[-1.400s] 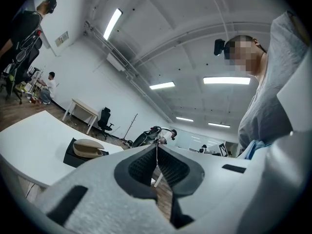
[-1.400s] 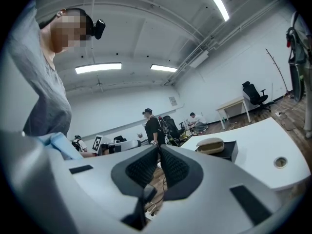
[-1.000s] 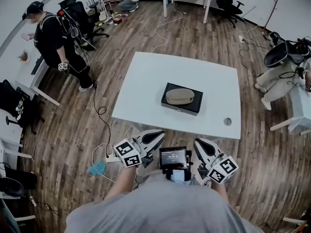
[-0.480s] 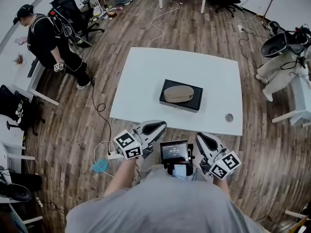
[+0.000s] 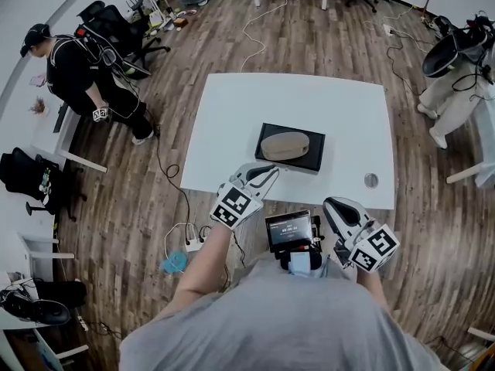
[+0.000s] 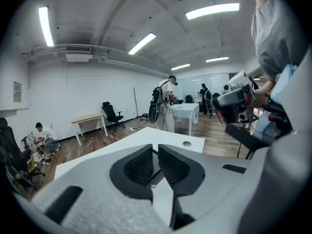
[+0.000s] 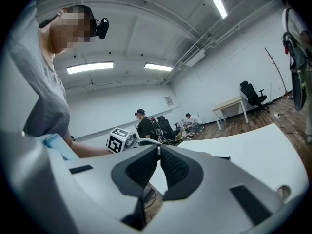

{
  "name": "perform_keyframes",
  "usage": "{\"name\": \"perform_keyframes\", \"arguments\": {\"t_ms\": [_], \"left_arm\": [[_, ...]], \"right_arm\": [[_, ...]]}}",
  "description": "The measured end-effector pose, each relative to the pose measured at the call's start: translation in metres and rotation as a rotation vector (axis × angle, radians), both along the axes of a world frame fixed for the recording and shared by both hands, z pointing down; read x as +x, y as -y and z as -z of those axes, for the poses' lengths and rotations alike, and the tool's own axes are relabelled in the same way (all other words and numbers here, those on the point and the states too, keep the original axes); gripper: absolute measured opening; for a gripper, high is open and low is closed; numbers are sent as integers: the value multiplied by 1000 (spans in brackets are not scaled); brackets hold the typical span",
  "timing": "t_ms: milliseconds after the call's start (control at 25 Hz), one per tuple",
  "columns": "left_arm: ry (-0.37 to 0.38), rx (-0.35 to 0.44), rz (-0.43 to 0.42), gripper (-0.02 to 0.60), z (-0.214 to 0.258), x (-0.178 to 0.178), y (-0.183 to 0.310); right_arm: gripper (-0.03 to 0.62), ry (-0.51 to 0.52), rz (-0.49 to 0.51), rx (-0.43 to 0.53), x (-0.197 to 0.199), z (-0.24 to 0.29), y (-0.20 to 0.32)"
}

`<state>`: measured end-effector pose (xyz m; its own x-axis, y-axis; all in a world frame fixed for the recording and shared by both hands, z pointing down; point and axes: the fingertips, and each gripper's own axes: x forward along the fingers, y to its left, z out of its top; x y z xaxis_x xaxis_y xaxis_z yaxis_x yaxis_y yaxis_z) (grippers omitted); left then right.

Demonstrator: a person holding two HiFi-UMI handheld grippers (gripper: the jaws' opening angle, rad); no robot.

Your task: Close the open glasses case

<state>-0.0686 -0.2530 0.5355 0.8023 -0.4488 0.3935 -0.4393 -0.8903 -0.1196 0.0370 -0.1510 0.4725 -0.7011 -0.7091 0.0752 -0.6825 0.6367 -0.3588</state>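
Note:
A tan oval glasses case point(image 5: 284, 145) lies on a flat black rectangular base point(image 5: 313, 158) in the middle of the white table point(image 5: 232, 130). I cannot tell from here whether its lid is up. My left gripper point(image 5: 268, 171) reaches over the table's near edge, just short of the base's near left corner, jaws shut on nothing. Held back by the person's body, my right gripper point(image 5: 331, 205) is off the table and shut with nothing in it. In the left gripper view the left gripper point(image 6: 155, 147) points across the table point(image 6: 122, 145). The right gripper point(image 7: 159, 150) shows no case.
A round cable hole point(image 5: 371, 180) sits near the table's near right corner. A power strip and cables point(image 5: 189, 242) lie on the wood floor at the left. People stand at the far left point(image 5: 73, 68) and far right point(image 5: 456, 60). Office chairs point(image 5: 116, 25) stand behind.
My left gripper has moved forward from beside the person's body to the table's near edge, close to the black base. The right gripper has stayed by the body.

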Motion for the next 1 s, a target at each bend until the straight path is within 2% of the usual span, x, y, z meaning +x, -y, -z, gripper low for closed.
{"name": "perform_keyframes", "arguments": {"t_ms": [120, 360, 520, 560, 800, 1000], "left_arm": [[144, 44, 28, 21, -20, 1, 21], [475, 240, 82, 25, -66, 0, 58], [650, 322, 101, 73, -91, 7, 67], [687, 333, 104, 87, -97, 9, 70], [857, 405, 144, 87, -117, 10, 85], [920, 440, 164, 87, -122, 14, 91]], "right_arm": [[34, 8, -10, -8, 7, 0, 0], [34, 14, -36, -27, 17, -5, 2], [34, 23, -63, -43, 33, -14, -2], [34, 27, -69, -47, 37, -15, -2], [34, 39, -97, -58, 51, -17, 0], [34, 56, -120, -68, 65, -18, 2]]}}
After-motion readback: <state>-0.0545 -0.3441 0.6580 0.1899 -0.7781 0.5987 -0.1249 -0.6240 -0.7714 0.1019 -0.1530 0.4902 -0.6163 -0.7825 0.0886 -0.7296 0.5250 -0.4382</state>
